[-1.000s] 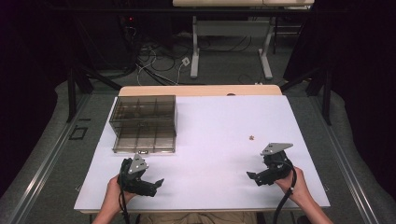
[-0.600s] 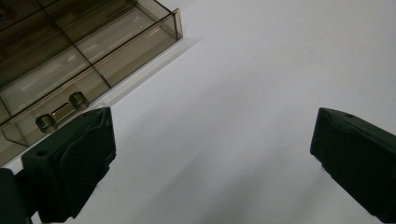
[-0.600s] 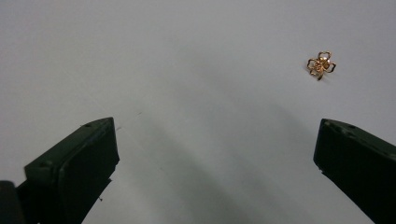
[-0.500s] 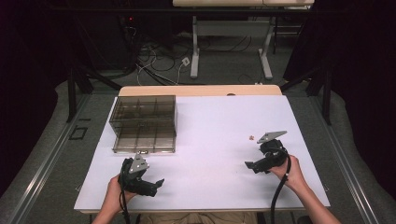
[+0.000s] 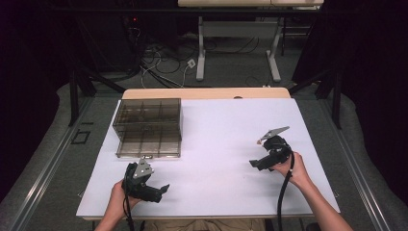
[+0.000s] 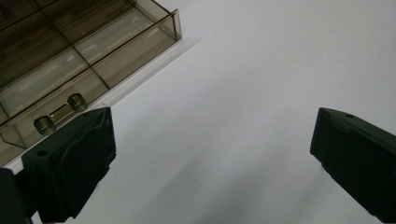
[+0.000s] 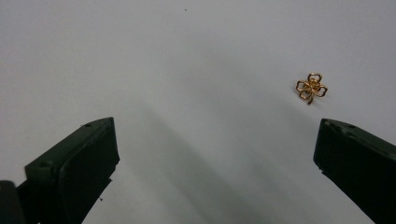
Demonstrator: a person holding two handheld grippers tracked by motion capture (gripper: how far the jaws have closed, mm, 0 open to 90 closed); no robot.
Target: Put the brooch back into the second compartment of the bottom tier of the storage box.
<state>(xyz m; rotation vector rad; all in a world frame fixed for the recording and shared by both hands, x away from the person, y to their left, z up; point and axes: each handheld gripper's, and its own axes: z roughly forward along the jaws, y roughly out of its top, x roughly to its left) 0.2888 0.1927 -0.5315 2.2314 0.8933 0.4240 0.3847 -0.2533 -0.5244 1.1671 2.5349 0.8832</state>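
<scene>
Small gold clover-shaped charm lying on the white surface, just ahead of the right tongs and off toward their right jaw. Right tongs spread wide, carried forward from the near edge over the last second: approach nearly done, slight sideways shift likely needed before closing. Left tongs unmoved, spread, empty, beside the smoky transparent plastic compartment box.

Both forearms are bare, with no sleeves in the high view. Each hand holds a black gripper: the left gripper and the right gripper each carry a grey three-cornered plate on top and trail a black cable toward 6 o'clock. The jaws are blocky matte black with small screw holes
</scene>
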